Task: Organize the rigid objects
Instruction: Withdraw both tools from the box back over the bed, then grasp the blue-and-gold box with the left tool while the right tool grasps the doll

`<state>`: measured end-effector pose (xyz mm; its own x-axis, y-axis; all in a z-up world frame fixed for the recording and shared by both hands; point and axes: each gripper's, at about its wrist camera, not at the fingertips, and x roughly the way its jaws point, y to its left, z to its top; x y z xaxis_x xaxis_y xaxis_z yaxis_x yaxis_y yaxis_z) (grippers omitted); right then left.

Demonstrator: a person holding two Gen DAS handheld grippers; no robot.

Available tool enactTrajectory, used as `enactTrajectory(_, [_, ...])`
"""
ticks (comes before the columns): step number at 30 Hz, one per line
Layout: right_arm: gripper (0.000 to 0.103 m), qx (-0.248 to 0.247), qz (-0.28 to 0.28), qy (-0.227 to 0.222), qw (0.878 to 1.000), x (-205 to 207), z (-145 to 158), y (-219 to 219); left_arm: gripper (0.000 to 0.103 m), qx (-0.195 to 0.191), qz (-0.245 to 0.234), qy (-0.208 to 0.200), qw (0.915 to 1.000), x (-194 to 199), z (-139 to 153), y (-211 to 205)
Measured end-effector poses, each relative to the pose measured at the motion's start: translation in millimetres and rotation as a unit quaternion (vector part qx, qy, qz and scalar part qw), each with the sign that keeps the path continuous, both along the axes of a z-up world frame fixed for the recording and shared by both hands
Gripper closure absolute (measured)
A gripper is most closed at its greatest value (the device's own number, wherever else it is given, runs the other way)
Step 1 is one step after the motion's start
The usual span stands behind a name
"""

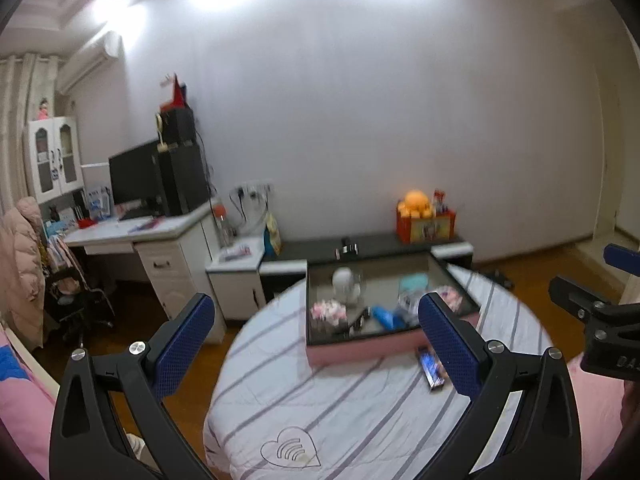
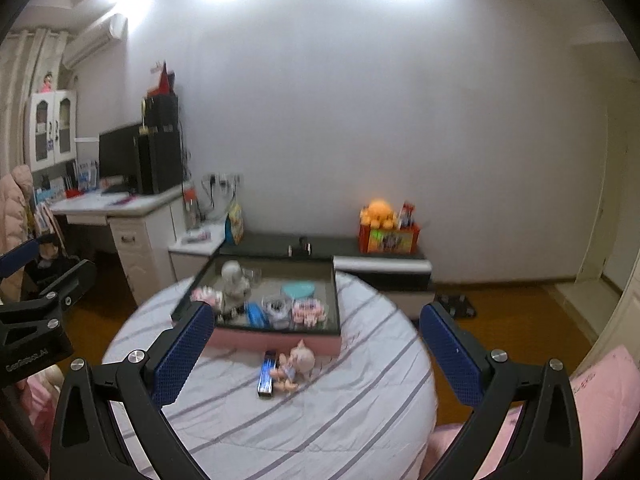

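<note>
A: Tray (image 1: 360, 354), pink-walled with a dark floor, rests on the round worktop (image 1: 340, 408) under a striped cloth in the left wrist view. What lies inside?

B: A white figure (image 1: 345, 283), a pink cluster (image 1: 329, 312), a blue item (image 1: 385, 317); all are blurred. A blue bar-shaped object (image 1: 432, 368) lies on the cloth just outside the tray's near wall.

A: And the left gripper (image 1: 316, 336)?

B: Jaws spread wide, holding nothing, raised above the worktop.

A: Right wrist view?

B: The same tray (image 2: 276, 340) sits mid-worktop (image 2: 280, 420). A small doll (image 2: 294, 366) lies on the cloth just before its near wall, touching the blue bar-shaped object (image 2: 267, 374).

A: The right gripper (image 2: 316, 344)?

B: Jaws likewise spread apart and empty, above the cloth.
</note>
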<state>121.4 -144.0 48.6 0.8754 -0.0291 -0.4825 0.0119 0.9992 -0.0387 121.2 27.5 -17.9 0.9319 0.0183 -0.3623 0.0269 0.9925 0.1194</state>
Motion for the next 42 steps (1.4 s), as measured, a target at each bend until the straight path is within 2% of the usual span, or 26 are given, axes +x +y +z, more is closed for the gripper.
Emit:
enactTrajectory(5, [0.0, -0.002, -0.012, 0.078, 0.997, 42, -44, -1, 0.0, 0.002, -0.001, 0.053, 0.9986, 31, -31, -1])
enactTrajectory(11, [0.0, 0.005, 0.006, 0.178, 0.984, 90, -108, 3, 0.0, 0.019, -0.015, 0.128, 0.9914, 69, -77, -10])
enactTrajectory(17, [0.0, 0.02, 0.003, 0.223, 0.975, 126, -143, -3, 0.0, 0.034, -0.022, 0.179, 0.983, 92, -112, -17])
enactTrajectory(20, [0.007, 0.039, 0.001, 0.245, 0.969, 141, -158, -8, 0.0, 0.024, -0.021, 0.2, 0.9792, 105, -123, -15])
enactTrajectory(22, [0.009, 0.052, 0.004, 0.255, 0.965, 149, -165, -11, 0.0, 0.017, -0.023, 0.215, 0.9761, 114, -130, -17])
enactTrajectory(24, [0.025, 0.056, 0.011, 0.263, 0.963, 155, -174, -12, 0.0, 0.016, -0.027, 0.226, 0.9736, 121, -137, -24])
enactTrajectory(25, [0.029, 0.069, 0.024, 0.267, 0.961, 157, -177, -14, 0.0, 0.017, -0.03, 0.229, 0.9728, 124, -139, -28])
enactTrajectory(27, [0.044, 0.105, 0.054, 0.271, 0.955, 156, -179, -20, 0.0, 0.019, -0.039, 0.235, 0.9709, 129, -142, -38])
enactTrajectory(28, [0.046, 0.108, 0.063, 0.27, 0.955, 155, -178, -22, 0.0, 0.02, -0.047, 0.239, 0.9696, 132, -144, -46])
enactTrajectory(31, [0.047, 0.092, 0.08, 0.26, 0.958, 143, -170, -29, 0.0, 0.019, -0.076, 0.244, 0.9666, 137, -147, -67])
enactTrajectory(33, [0.05, 0.089, 0.079, 0.251, 0.961, 135, -163, -39, 0.0, 0.005, -0.092, 0.244, 0.9654, 139, -145, -75])
enactTrajectory(35, [0.051, 0.078, 0.061, 0.248, 0.964, 130, -156, -51, 0.0, 0.005, -0.098, 0.248, 0.9639, 142, -147, -85])
enactTrajectory(37, [0.052, 0.058, 0.031, 0.238, 0.969, 127, -152, -66, 0.0, 0.019, -0.099, 0.252, 0.9625, 146, -151, -97])
enactTrajectory(39, [0.052, 0.08, 0.03, 0.237, 0.968, 132, -152, -82, 0.0, 0.023, -0.103, 0.263, 0.9591, 151, -157, -105])
enactTrajectory(41, [0.052, 0.12, 0.043, 0.247, 0.961, 136, -156, -95, 0.0, 0.018, -0.114, 0.277, 0.9538, 157, -165, -114])
enactTrajectory(42, [0.05, 0.124, 0.049, 0.248, 0.96, 137, -158, -93, 0.0, 0.022, -0.113, 0.285, 0.9516, 161, -170, -119])
